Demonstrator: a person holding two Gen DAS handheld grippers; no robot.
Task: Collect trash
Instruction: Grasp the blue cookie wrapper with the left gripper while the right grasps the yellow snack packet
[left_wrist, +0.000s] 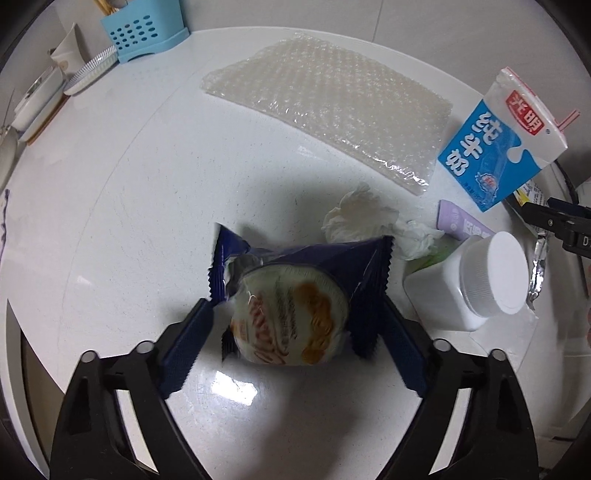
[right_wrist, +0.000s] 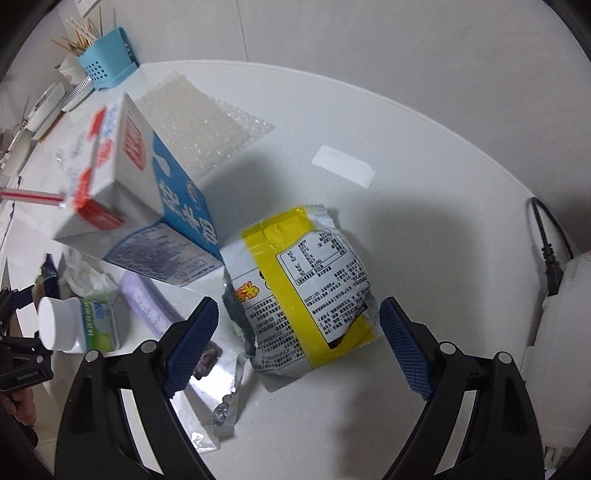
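A dark blue snack wrapper with a round pale cake inside lies on the white counter. It sits between the fingers of my left gripper, which is open, and its crimped ends brush the blue pads. My right gripper is open too and straddles a yellow and white food packet without touching it. A torn silver foil wrapper lies by its left finger. The blue and white milk carton with a straw stands just beyond.
Bubble wrap lies flat further back. A crumpled tissue, a purple packet and a white capped bottle crowd the space between the grippers. A blue utensil holder and plates stand far left. A black plug hangs at the right.
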